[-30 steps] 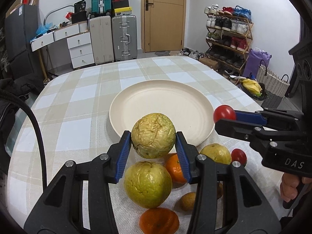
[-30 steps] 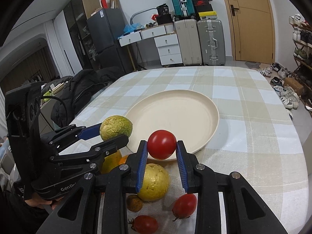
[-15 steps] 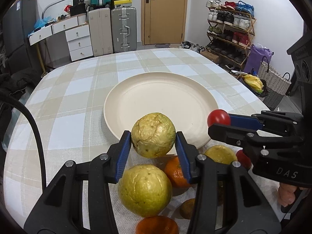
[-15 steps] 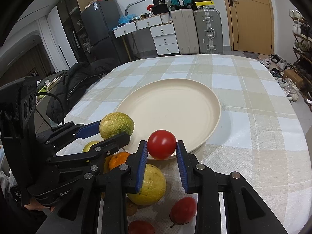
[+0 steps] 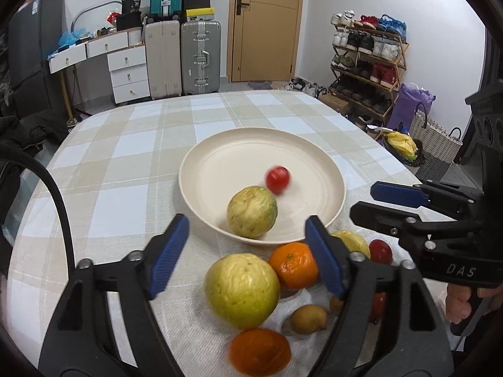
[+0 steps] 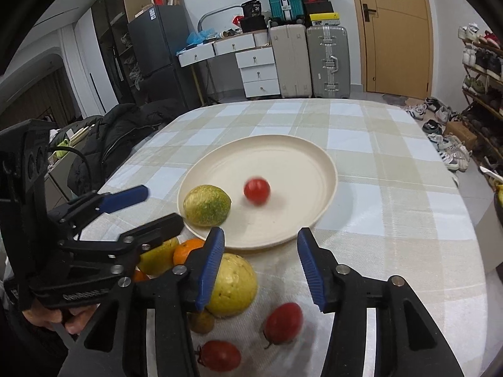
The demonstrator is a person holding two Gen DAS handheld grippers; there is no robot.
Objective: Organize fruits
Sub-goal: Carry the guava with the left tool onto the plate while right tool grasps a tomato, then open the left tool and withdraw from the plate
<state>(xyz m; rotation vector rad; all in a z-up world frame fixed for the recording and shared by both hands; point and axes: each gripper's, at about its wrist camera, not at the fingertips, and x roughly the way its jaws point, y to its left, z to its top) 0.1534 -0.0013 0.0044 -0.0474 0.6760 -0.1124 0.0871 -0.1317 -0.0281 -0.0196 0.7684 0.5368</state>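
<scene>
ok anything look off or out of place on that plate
The red tomato is smeared with blur in the cream plate, so it looks loose and rolling rather than settled. The wrinkled green-yellow fruit sits right at the near rim. Nothing looks spilled or damaged.

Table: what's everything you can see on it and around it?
plate: one, cream, mid-table
wrinkly fruit: one, yellow-green, on the plate's near side
tomatoes: three, red; one on the plate, blurred, two off it
yellow fruits: two, off the plate, near side
oranges: two, orange, beside the yellow fruits
small fruit: one, brown, in the pile
tablecloth: one, beige and white checks
suitcases: three, teal, beige, silver, by the far wall
shoe rack: one, wooden, right of the door
left claw: one, black and blue, opening, nothing between its jaws
right claw: one, black and blue, opening, nothing between its jaws
</scene>
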